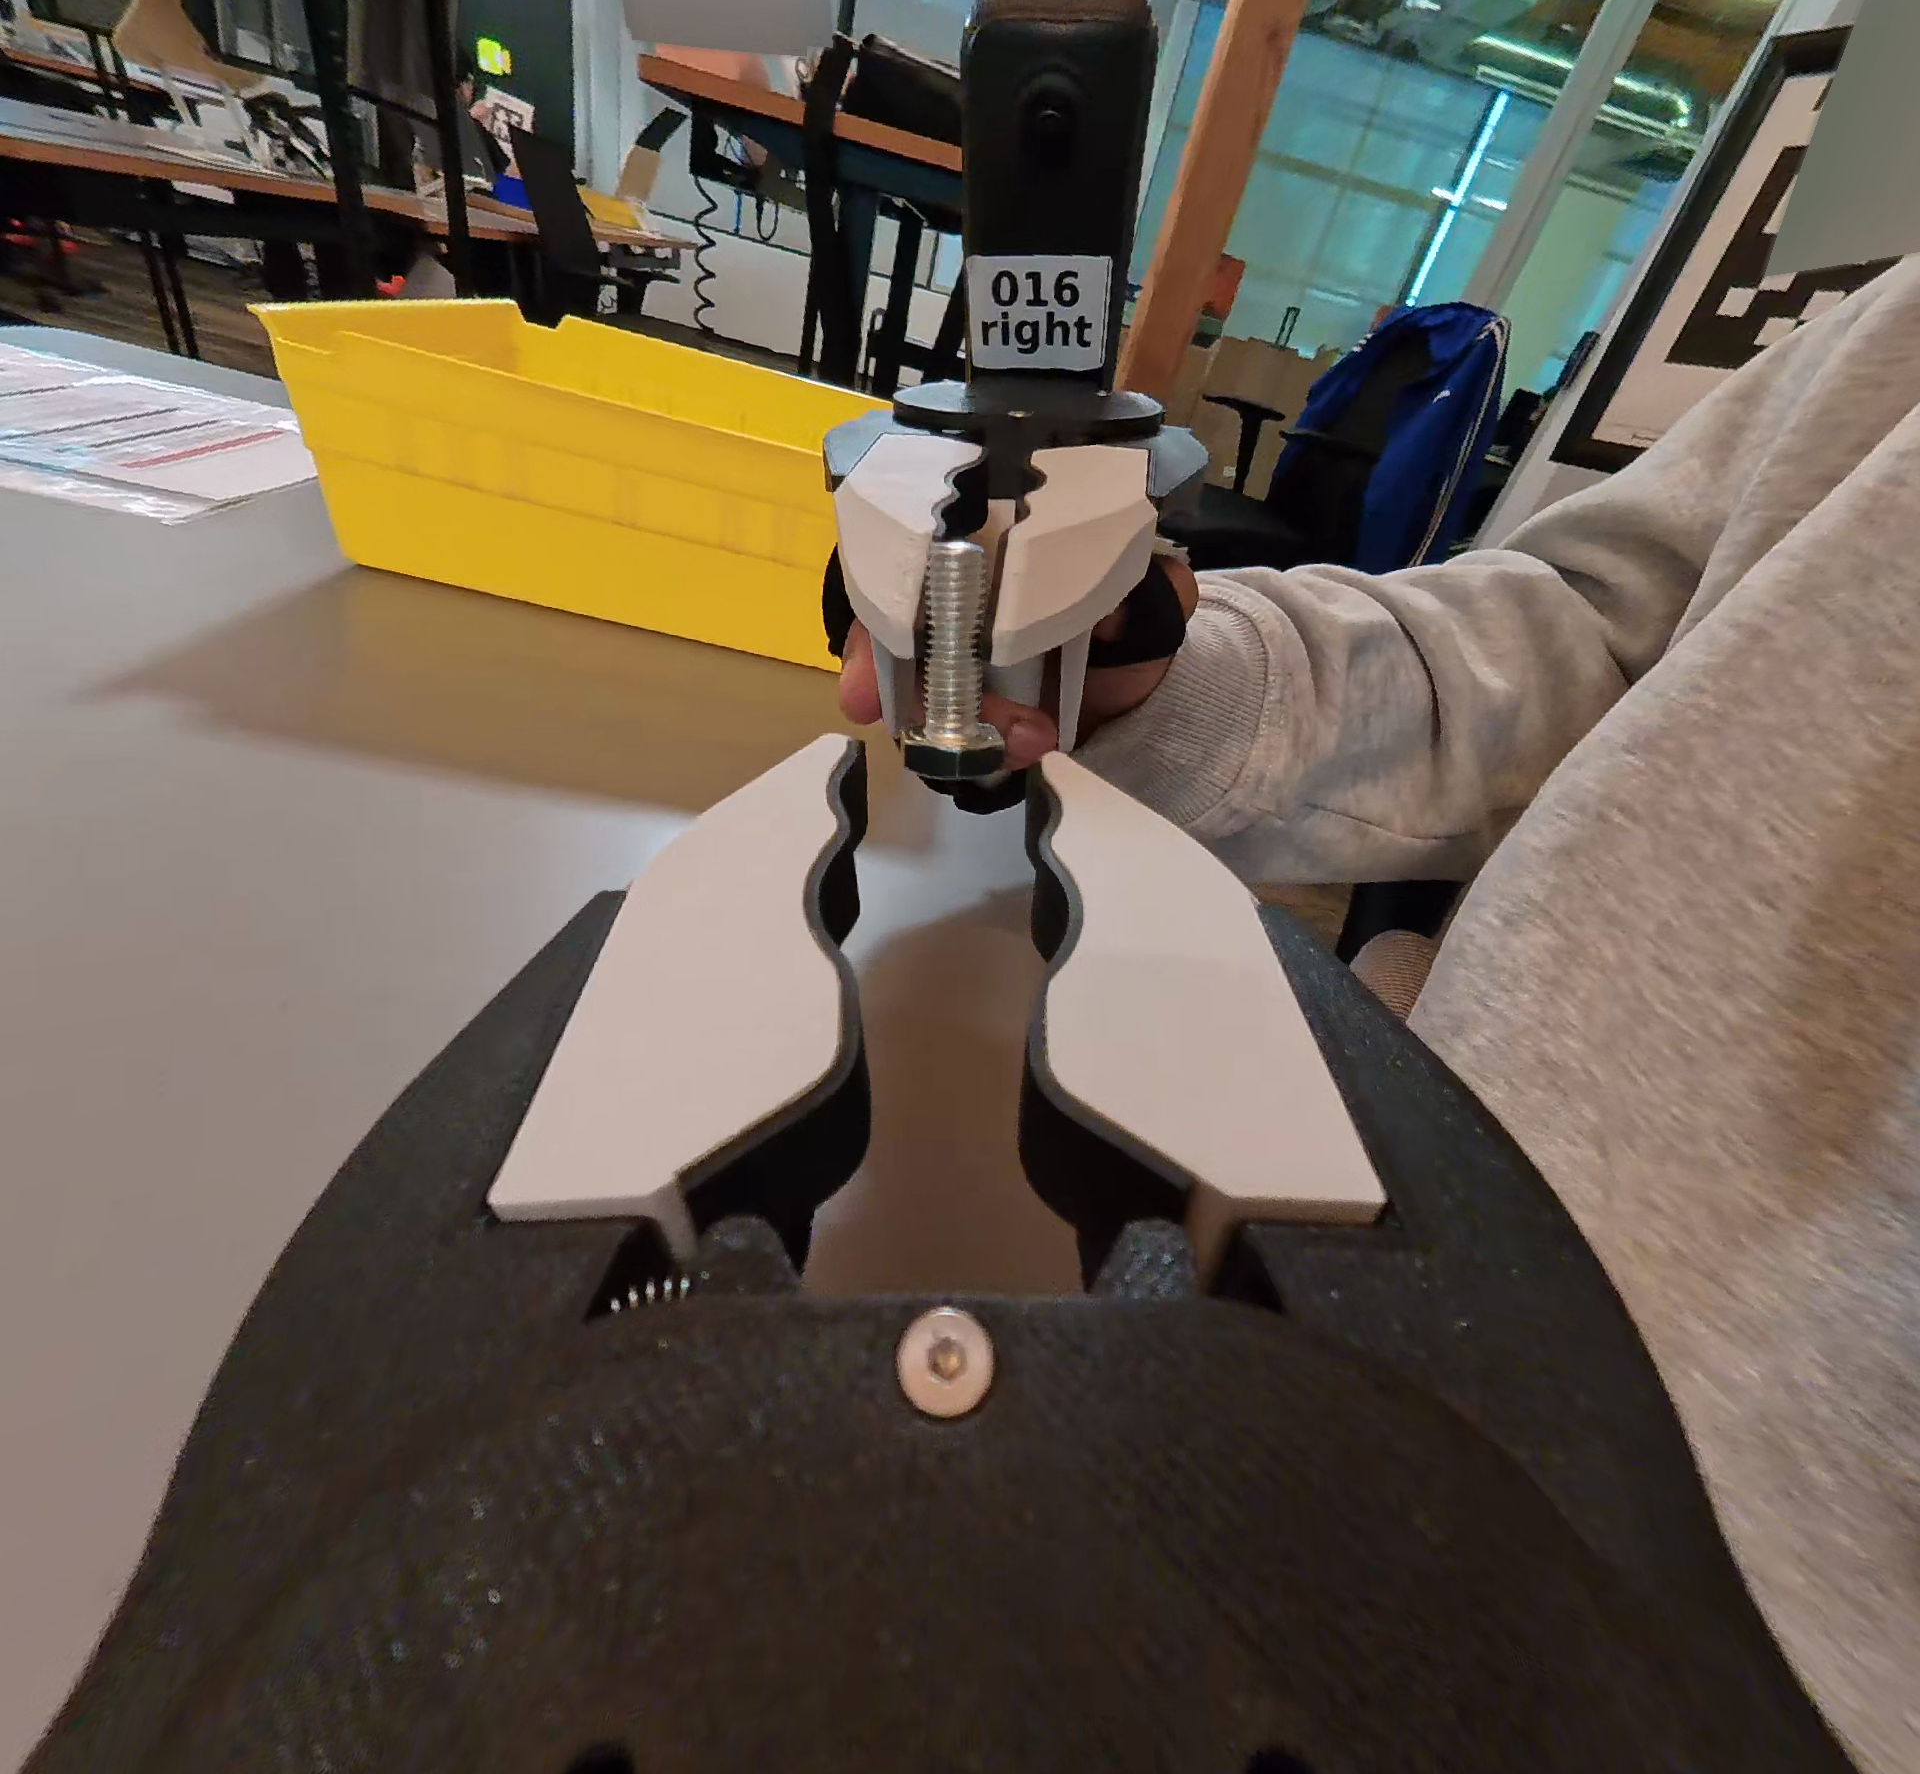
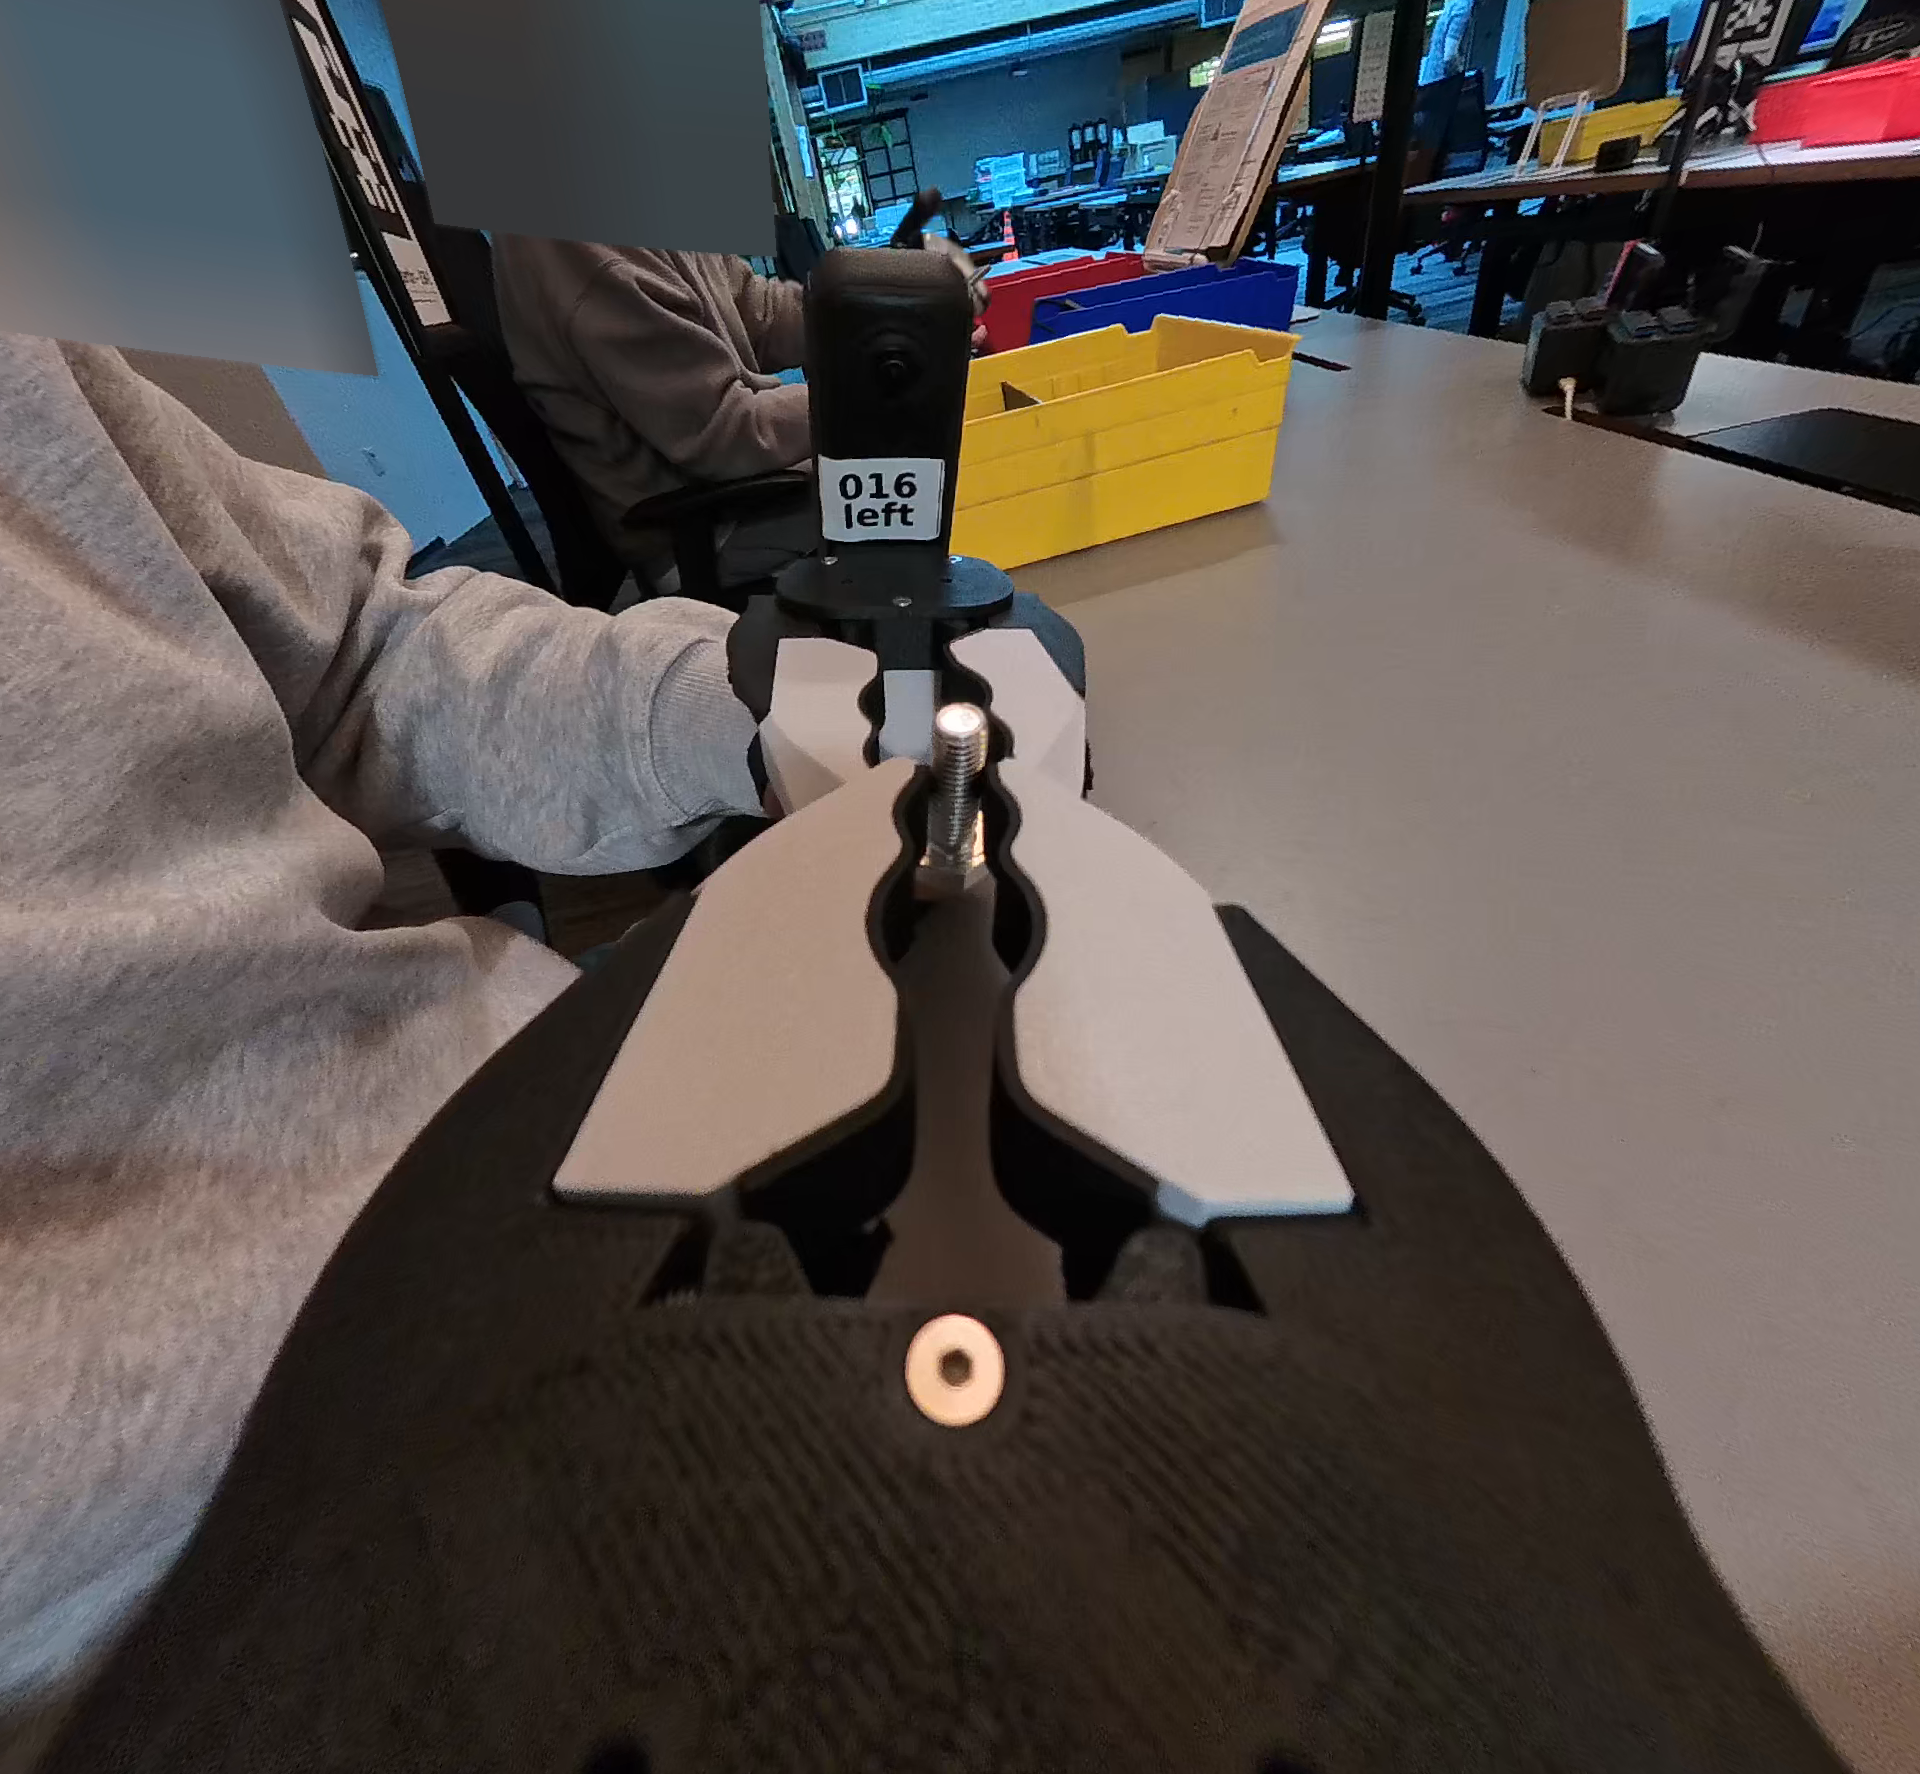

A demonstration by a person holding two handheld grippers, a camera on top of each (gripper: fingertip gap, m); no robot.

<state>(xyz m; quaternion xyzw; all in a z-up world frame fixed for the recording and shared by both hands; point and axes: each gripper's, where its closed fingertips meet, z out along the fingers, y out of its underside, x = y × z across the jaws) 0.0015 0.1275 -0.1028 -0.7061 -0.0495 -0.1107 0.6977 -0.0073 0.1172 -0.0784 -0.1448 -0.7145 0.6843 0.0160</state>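
The right gripper clamps a hex bolt upright above the table; its fingers partly hide the bolt's head. The left gripper faces it just beside, jaws apart and empty.

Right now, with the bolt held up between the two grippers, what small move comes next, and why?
Probably ease the left gripper forward and shut it on the bolt. It is open and empty, just short of the hex head, while the right gripper clamps the bolt.
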